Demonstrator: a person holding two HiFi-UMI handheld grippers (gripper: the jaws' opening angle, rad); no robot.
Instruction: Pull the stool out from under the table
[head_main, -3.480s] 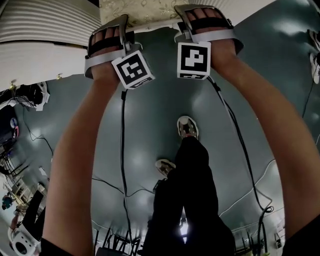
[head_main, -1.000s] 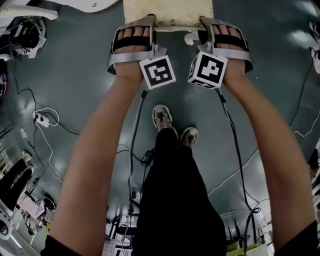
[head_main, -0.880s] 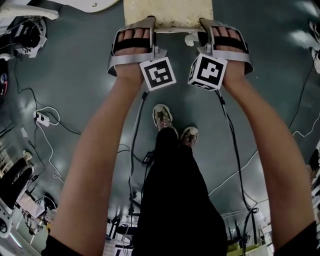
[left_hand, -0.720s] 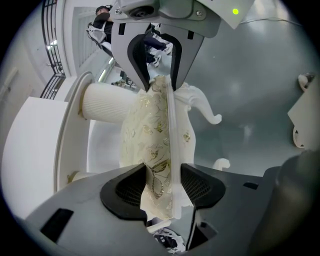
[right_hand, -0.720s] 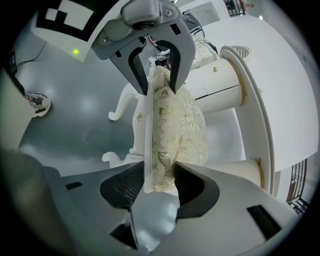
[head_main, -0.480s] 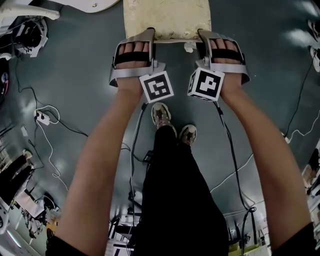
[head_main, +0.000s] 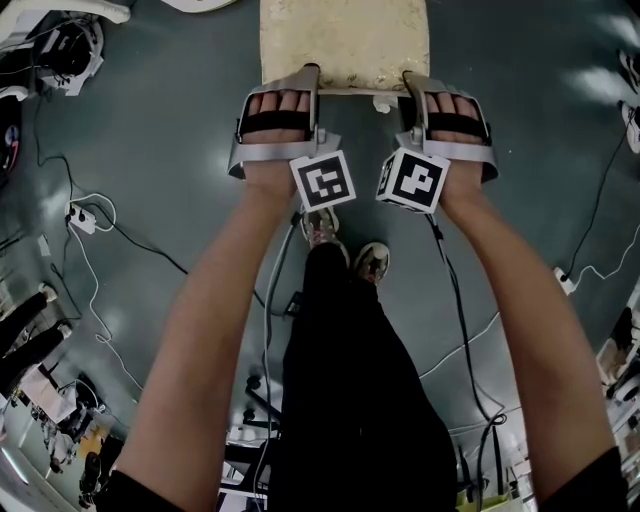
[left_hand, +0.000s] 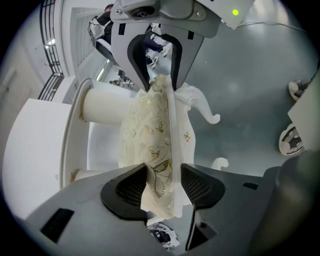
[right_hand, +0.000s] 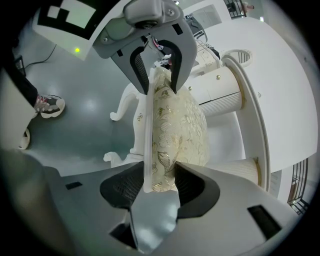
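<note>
Head view looks steeply down on the cream stool with a gold-patterned cushion and white curled legs (head_main: 345, 40), which stands on the glossy dark grey floor (head_main: 150, 120) in front of the person. Its seat lies fully in the open, while the white table with fluted column legs (head_main: 190, 4) shows only as a rim at the top left corner, so I judge the pulling to be nearly done. The left gripper (head_main: 312, 78) and the right gripper (head_main: 410, 82) both bite the near edge of the seat, one towards each corner, probably so that the pull stays straight and the stool does not turn. In the left gripper view the left gripper (left_hand: 162, 187) is closed on the seat, with one jaw on the cushion side and the other on the thin white seat board. The right gripper view shows the same for the right gripper (right_hand: 157, 187). Clamping cushion and board together seems sensible, because soft fabric alone would slip or stretch. The table (right_hand: 280, 75) stands just behind the stool (right_hand: 175, 115) there. The person's shoes (head_main: 372, 262) stand close behind the grippers, and the thin cables (head_main: 95, 215) on the floor could catch a foot when stepping back.
</note>
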